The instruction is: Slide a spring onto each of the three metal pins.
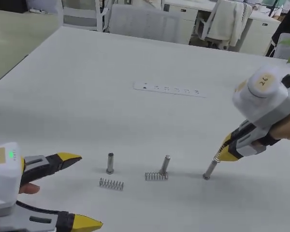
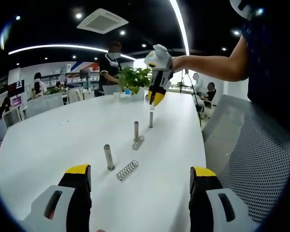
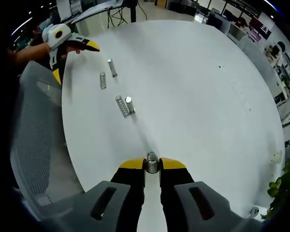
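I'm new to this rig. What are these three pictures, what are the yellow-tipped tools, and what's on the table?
There is no robot here: a person holds a hand tool with two jaws, called a gripper, in each hand. The head view comes from a camera on the person's headset. Each round picture comes from a camera riding on one gripper, looking along its jaws.

On the white table stand three metal pins: the left pin, the middle pin and the right pin. The left spring lies loose in front of the left pin, and the middle spring lies at the foot of the middle pin.

The left gripper is open and empty. The right gripper is shut on the third spring, held at the top of the right pin.
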Motion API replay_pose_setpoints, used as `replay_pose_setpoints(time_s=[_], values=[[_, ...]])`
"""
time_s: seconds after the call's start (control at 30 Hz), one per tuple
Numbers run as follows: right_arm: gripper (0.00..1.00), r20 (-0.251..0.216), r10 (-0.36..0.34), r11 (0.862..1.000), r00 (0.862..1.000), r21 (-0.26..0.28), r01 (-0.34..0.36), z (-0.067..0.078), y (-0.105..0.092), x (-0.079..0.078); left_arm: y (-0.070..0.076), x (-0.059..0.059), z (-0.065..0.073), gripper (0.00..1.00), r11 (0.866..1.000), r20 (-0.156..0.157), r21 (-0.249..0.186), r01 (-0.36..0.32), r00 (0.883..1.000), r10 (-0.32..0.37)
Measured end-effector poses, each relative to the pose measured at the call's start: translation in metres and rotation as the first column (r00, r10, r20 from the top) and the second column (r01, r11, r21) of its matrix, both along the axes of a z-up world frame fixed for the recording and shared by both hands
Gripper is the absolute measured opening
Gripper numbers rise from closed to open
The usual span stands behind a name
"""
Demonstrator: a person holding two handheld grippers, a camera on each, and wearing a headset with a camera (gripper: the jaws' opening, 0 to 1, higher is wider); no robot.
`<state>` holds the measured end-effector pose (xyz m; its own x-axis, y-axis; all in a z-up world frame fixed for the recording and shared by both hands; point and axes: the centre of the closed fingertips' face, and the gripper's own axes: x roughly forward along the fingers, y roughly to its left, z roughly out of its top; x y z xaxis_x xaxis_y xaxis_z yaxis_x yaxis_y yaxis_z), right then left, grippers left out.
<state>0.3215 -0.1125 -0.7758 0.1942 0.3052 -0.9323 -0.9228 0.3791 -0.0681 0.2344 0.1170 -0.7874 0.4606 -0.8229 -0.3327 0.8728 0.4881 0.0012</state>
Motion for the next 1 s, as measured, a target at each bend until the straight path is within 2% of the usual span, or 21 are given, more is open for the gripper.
replay_pose_setpoints(time_s=[0.63, 1.0], values=[[0.09, -0.027, 0.005, 1.000, 1.000, -0.011, -0.006, -0.010, 0.001, 0.001, 0.001, -0.001, -0.003, 0.82, 1.000, -0.005, 0.014, 0.004, 1.000, -0.004], [0.09, -0.053, -0.006, 1.000, 0.999, -0.006, 0.005, -0.025, 0.000, 0.000, 0.001, 0.001, -0.003, 0.82, 1.000, -0.007, 0.014, 0.004, 1.000, -0.004]])
